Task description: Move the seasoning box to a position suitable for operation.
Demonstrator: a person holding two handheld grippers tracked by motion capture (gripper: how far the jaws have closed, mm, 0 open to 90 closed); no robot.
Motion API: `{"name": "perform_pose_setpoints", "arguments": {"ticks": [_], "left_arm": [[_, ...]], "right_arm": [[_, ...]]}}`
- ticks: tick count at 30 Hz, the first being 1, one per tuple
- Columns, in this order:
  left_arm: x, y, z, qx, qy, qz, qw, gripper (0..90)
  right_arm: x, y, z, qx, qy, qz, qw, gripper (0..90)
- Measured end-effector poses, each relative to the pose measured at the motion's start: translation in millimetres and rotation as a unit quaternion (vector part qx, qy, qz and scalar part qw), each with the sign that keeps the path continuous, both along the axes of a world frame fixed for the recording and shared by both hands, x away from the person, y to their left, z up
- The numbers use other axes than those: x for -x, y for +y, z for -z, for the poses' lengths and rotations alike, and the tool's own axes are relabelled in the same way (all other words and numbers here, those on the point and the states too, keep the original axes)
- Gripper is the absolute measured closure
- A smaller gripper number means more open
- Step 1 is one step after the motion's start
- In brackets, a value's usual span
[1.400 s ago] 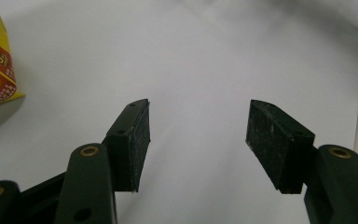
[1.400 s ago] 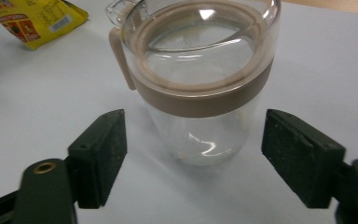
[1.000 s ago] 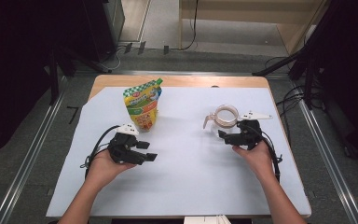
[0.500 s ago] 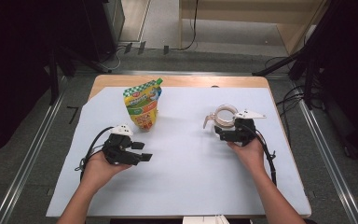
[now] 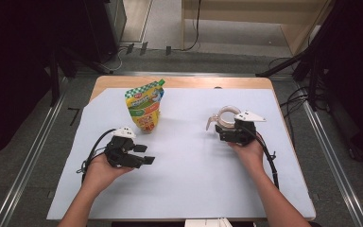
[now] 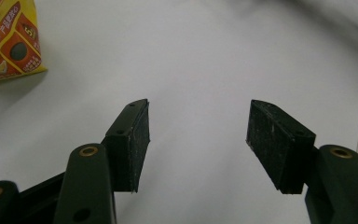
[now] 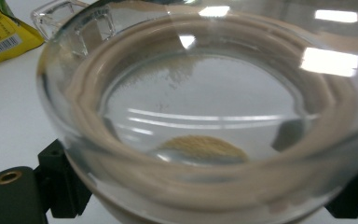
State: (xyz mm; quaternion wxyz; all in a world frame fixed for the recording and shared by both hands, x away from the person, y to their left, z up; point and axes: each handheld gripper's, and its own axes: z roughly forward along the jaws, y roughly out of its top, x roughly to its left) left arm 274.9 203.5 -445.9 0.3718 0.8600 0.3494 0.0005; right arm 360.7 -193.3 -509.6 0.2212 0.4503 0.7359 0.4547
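Closing in from a second ago, the right tongs [image 5: 228, 127] now straddle the glass jar [image 5: 225, 117] at the worktop's [image 5: 194, 179] right, their grip impossible to tell, suggesting a pickup, while the left tongs [image 5: 142, 154] hover wide open and empty near the pouch [image 5: 145, 106].

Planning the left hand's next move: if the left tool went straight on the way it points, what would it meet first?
Probably nothing soon: ahead of the left tool lies bare white table cover; the yellow pouch sits off to one side.
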Motion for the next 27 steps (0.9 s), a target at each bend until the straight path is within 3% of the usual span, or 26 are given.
{"name": "perform_pose_setpoints", "arguments": {"ticks": [9, 15, 16, 20, 27], "left_arm": [[-0.5, -0.2, -0.2, 0.001, -0.001, 0.001, 1.0000, 39.9], [-2.0, -0.9, -0.4, 0.004, -0.002, 0.002, 1.0000, 40.0], [-2.2, -1.6, -0.3, 0.003, -0.001, 0.004, 1.0000, 39.9], [-2.7, -2.1, -0.2, 0.002, -0.002, 0.006, 1.0000, 40.0], [-3.8, -2.4, -0.2, 0.004, -0.003, 0.007, 1.0000, 39.9]], "right_arm": [[0.7, 1.4, -2.5, 0.011, 0.001, 0.002, 0.9999, 11.6], [-0.2, 1.1, -3.3, -0.003, 0.006, 0.019, 0.9998, 11.8], [0.8, 2.0, -4.4, 0.005, 0.000, 0.031, 0.9995, 11.8], [2.3, 1.5, -6.9, 0.009, -0.009, 0.035, 0.9993, 11.8], [7.0, 4.7, -16.7, -0.002, -0.017, 0.017, 0.9997, 11.9]]}}
